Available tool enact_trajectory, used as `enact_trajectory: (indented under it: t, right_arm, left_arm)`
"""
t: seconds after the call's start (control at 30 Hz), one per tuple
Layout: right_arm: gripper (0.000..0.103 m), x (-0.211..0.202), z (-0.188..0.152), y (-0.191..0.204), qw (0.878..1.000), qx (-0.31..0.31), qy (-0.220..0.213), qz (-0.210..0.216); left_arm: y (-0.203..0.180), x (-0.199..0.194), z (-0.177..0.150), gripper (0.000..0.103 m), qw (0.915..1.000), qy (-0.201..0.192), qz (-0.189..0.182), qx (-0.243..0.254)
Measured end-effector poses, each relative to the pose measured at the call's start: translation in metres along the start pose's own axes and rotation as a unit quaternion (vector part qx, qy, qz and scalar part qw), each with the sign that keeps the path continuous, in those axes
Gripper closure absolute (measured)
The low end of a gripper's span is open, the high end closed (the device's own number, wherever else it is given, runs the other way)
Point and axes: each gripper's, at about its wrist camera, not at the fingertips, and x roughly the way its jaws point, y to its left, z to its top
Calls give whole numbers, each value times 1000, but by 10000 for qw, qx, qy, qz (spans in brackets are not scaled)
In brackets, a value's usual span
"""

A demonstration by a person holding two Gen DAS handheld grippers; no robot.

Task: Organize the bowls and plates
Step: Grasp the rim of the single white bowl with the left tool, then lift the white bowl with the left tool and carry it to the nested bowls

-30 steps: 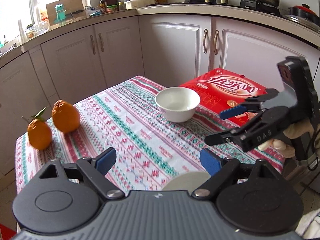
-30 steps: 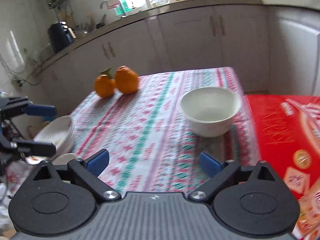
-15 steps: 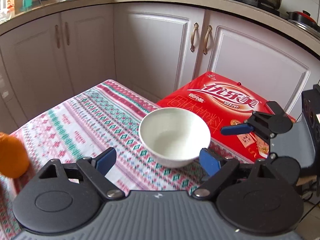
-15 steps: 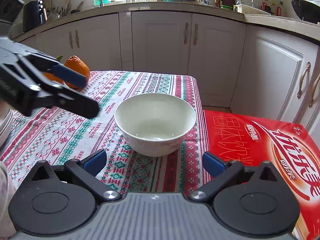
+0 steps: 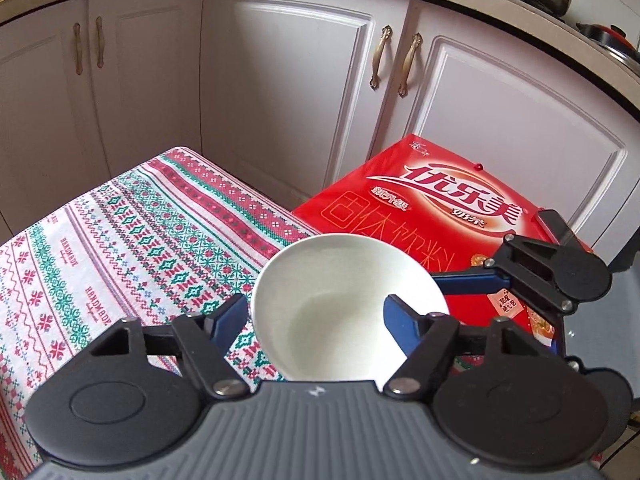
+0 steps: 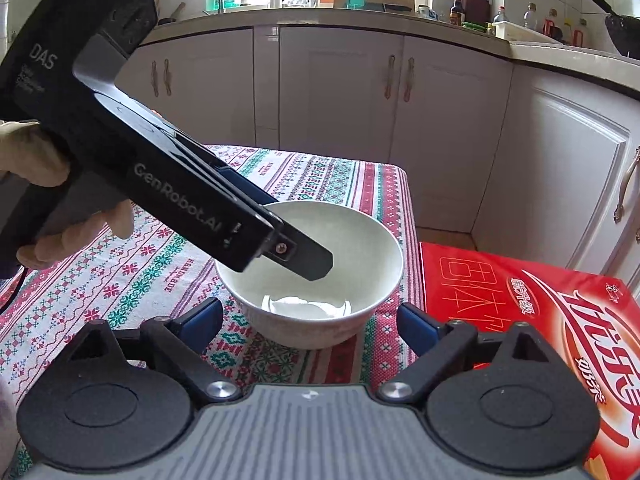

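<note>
A white bowl (image 5: pixel 332 316) stands on the patterned tablecloth (image 5: pixel 120 248) near the table's corner. My left gripper (image 5: pixel 312 318) reaches over the bowl's rim, and its jaws are closing. One blue pad (image 5: pixel 226 320) is outside the wall and the other pad (image 5: pixel 400 320) is inside, with a gap still showing. In the right wrist view the bowl (image 6: pixel 340 276) sits between the jaws of my right gripper (image 6: pixel 310 318), which are also closing without touching it. The left gripper's black finger (image 6: pixel 308 258) dips into the bowl there.
A red printed carton (image 5: pixel 440 216) lies beside the table, right of the bowl. White kitchen cabinets (image 5: pixel 280 92) stand close behind. A hand (image 6: pixel 48 200) holds the left gripper's handle over the cloth.
The left gripper came forward and down until its jaws straddle the bowl's rim, and they have narrowed. The right gripper edged closer to the bowl, and its jaws have narrowed a little.
</note>
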Motion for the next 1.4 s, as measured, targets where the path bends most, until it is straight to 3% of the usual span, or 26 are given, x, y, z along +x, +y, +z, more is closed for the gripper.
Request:
enact_trajectory:
  t: [0.33, 0.77, 0.93, 1.4]
  right_arm:
    - [15, 2, 4, 1, 9999, -140, 6, 28]
    - [16, -3, 7, 0, 9999, -22, 79, 122]
    - [16, -16, 9, 7, 9998, -102, 127, 116]
    - [16, -81, 17, 37, 9978, -203, 90, 623]
  left_arm:
    - [7, 11, 3, 39, 9999, 116, -103, 2]
    - [-2, 4, 1, 39, 9996, 180, -170, 156]
    - [-13, -14, -3, 39, 9995, 140, -154, 251]
    - [-52, -92, -30, 39, 9992, -151, 140, 344]
